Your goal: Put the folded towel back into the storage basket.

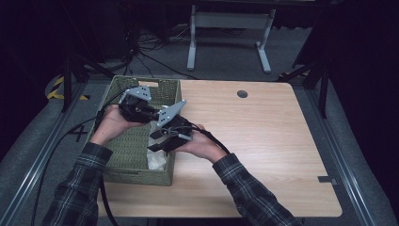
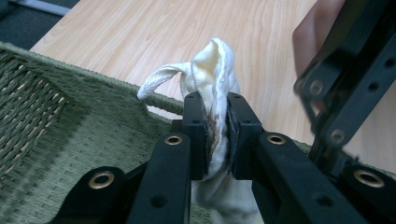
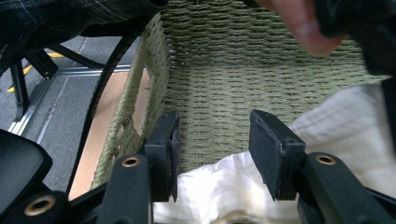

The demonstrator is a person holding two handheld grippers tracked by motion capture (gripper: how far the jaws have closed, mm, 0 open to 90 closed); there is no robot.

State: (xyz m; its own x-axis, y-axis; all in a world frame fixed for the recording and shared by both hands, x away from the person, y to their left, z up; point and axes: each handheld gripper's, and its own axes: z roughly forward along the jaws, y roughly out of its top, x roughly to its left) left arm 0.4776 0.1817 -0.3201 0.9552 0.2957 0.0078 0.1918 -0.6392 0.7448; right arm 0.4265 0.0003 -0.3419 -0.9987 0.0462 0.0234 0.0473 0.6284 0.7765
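A white cloth (image 2: pixel 212 88) is held over a green woven basket (image 1: pixel 123 160) at the left side of the table (image 1: pixel 263 141). In the left gripper view, the left gripper (image 2: pixel 216 122) is seen clamped on a bunched fold of the cloth; its jaws stand narrow, with the fabric pressed between the pads and a looped hem rising above them. The remainder of the cloth hangs down below the jaws toward the basket floor.

In the right gripper view, the right gripper (image 3: pixel 212 149) is seen with its jaws parted and nothing pressed between the pads. The cloth (image 3: pixel 327 135) lies below and beside them on the basket floor, and the weave is visible through the gap.

In the high view, both grippers are held close together above the basket, the left gripper (image 1: pixel 153 112) farther in and the right gripper (image 1: pixel 160 141) nearer the basket's right wall, where a patch of cloth (image 1: pixel 157 160) is visible.

Handling is judged as follows. The cloth is light, soft and limp; no shape is kept, and any unsupported part will sag and fold. It is not fragile and is unlikely to slip from a firm pinch. Hold is best taken at a hem or corner, where the stitched edge gives the pads a thicker ridge. A single layer should be gathered into a fold before it is gripped. Snagging on the coarse basket weave is the chief risk.
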